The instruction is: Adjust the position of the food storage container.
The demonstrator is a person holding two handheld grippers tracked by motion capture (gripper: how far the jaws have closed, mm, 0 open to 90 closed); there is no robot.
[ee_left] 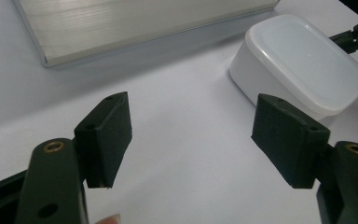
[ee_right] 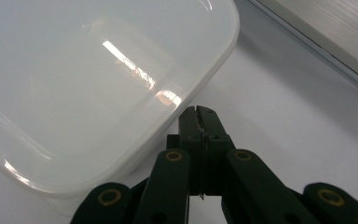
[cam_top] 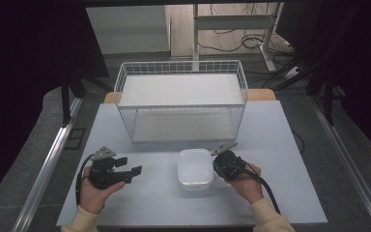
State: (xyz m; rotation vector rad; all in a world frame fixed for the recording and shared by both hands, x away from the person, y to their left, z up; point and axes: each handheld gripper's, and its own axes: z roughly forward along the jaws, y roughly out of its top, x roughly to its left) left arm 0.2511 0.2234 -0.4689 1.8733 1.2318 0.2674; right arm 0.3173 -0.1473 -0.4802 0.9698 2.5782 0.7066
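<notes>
A white plastic container (cam_top: 194, 167) with its lid on stands at the front middle of the light table (cam_top: 164, 203). My left gripper (cam_top: 129, 166) rests on the table to its left, open, with nothing between its pads (ee_left: 105, 135). In the left gripper view, the container (ee_left: 303, 60) lies ahead to the right, beyond the jaws' reach. My right gripper (cam_top: 221, 166) is shut, its tip (ee_right: 199, 116) right beside the rim of the container (ee_right: 88, 79) on its right side. I cannot tell whether the tip touches the rim. Nothing is held.
A white wire rack (cam_top: 181, 99) with two flat shelves stands at the back middle of the table. Its lower shelf board (ee_left: 135, 23) lies just beyond the container. A cable (cam_top: 270, 191) trails from the right gripper.
</notes>
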